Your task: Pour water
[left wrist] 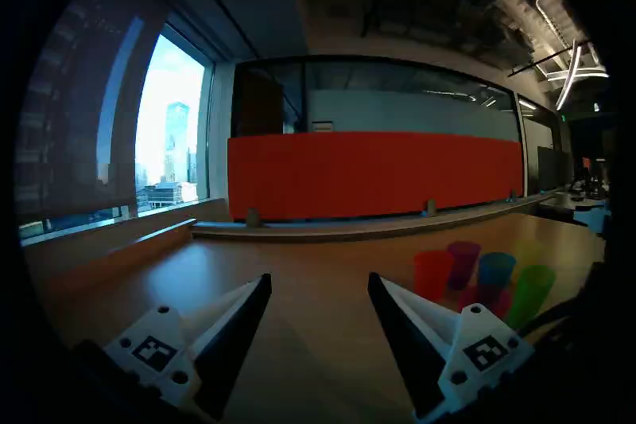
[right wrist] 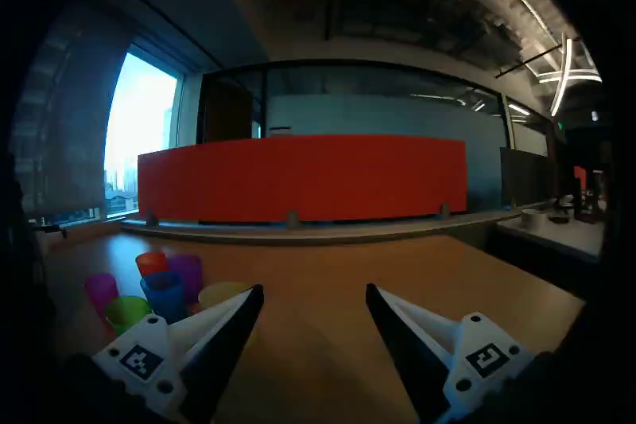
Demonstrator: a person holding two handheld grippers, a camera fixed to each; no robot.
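Note:
Several translucent plastic cups stand in a cluster on the wooden table (left wrist: 318, 265). In the left gripper view they sit to the right: a red cup (left wrist: 433, 273), a purple cup (left wrist: 463, 261), a blue cup (left wrist: 496, 269), a green cup (left wrist: 531, 290) and a faint yellow cup (left wrist: 526, 251). My left gripper (left wrist: 318, 293) is open, empty, left of the cluster. In the right gripper view the same group lies at the lower left: red cup (right wrist: 151, 263), purple cup (right wrist: 187, 274), blue cup (right wrist: 164, 293), green cup (right wrist: 127, 313), magenta cup (right wrist: 101, 290), yellow cup (right wrist: 222, 294). My right gripper (right wrist: 314, 301) is open and empty.
An orange divider panel (left wrist: 374, 173) runs along the table's far edge. A bright window (left wrist: 167, 145) is on the left. Another desk (right wrist: 556, 237) with small items stands at the right.

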